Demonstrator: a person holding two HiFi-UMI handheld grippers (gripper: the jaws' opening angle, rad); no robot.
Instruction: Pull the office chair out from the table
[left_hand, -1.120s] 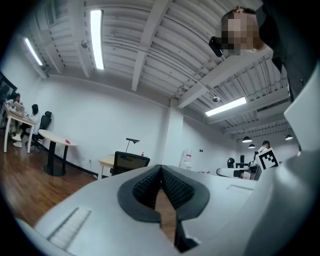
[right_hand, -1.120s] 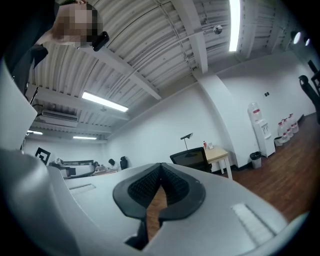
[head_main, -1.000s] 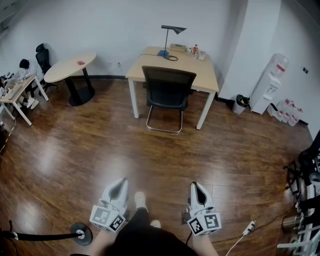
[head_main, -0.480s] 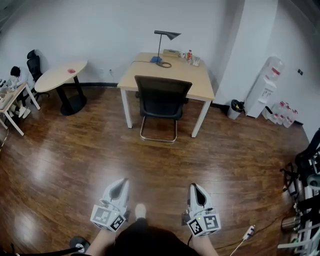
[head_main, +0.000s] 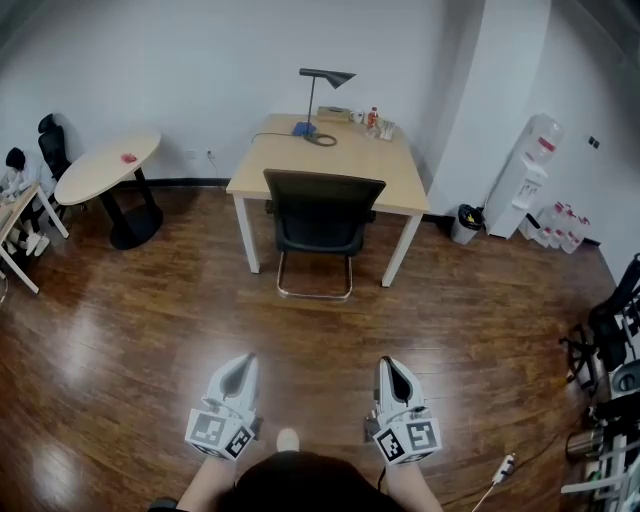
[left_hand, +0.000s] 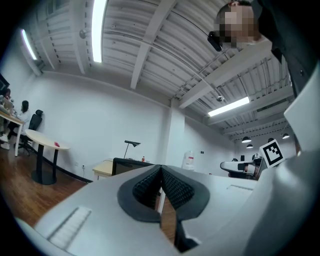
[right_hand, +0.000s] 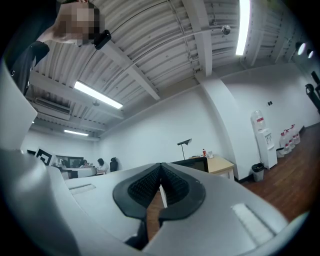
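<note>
A black office chair (head_main: 320, 215) with a chrome sled base stands pushed under a light wooden table (head_main: 325, 160) at the far wall in the head view. Its backrest faces me. My left gripper (head_main: 238, 372) and right gripper (head_main: 391, 372) are held side by side low in that view, well short of the chair, both shut and empty. In the left gripper view the left gripper (left_hand: 161, 179) has its pads pressed together, with the chair back (left_hand: 127, 163) small beyond them. The right gripper (right_hand: 160, 181) is shut too, the chair back (right_hand: 192, 163) behind it.
A black desk lamp (head_main: 318, 95) and small bottles stand on the table. A round table (head_main: 105, 170) is at the left, a water dispenser (head_main: 527, 175) and a bin (head_main: 465, 222) at the right. A black chair and cables lie at the right edge. Wooden floor between.
The chair and table have grown nearer and shifted down in the head view as I walked forward. Both grippers kept their place and stayed shut.
</note>
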